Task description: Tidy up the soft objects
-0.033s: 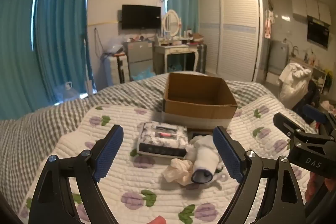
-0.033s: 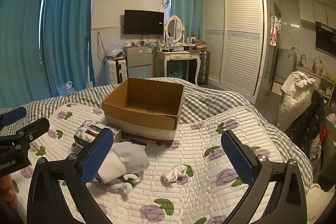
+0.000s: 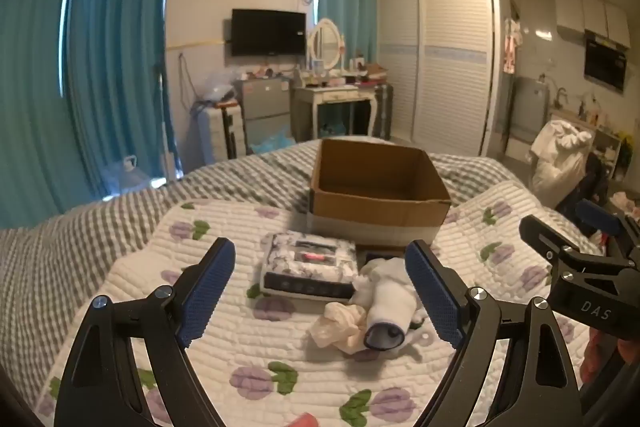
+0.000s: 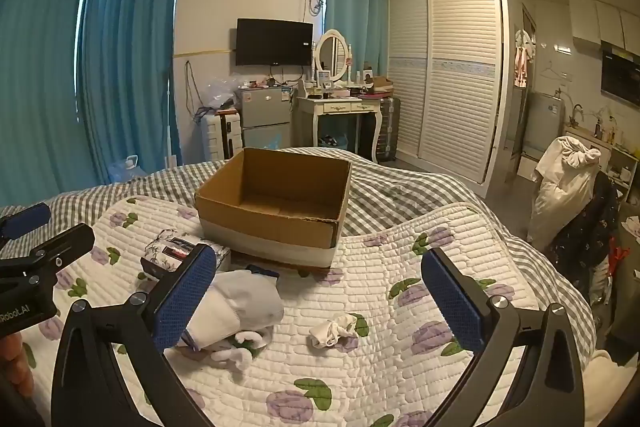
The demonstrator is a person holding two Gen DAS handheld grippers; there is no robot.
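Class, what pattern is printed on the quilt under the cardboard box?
The quilt is white with purple flowers and green leaves, shown best in the right wrist view.

cardboard box (image 4: 276, 211): 1 | flat printed packet (image 3: 310, 267): 1 | rolled white cloth (image 3: 390, 301): 1 | small crumpled cloth (image 4: 332, 329): 1

Beyond the spread fingers (image 3: 206, 291) of the left gripper (image 3: 320, 293), a flat packet (image 3: 308, 269) lay on the quilt (image 3: 240, 343), and behind it stood a cardboard box (image 3: 378, 205). Close inside the right-hand finger lay a rolled sock (image 3: 390, 311) with a crumpled cloth (image 3: 340, 323) touching its left side. Between the right gripper's (image 4: 318, 301) fingers lay a small cloth wad (image 4: 332, 333) (well apart from either pad); a sock bundle (image 4: 236, 305) sat just behind the left-hand finger, with the box beyond it.
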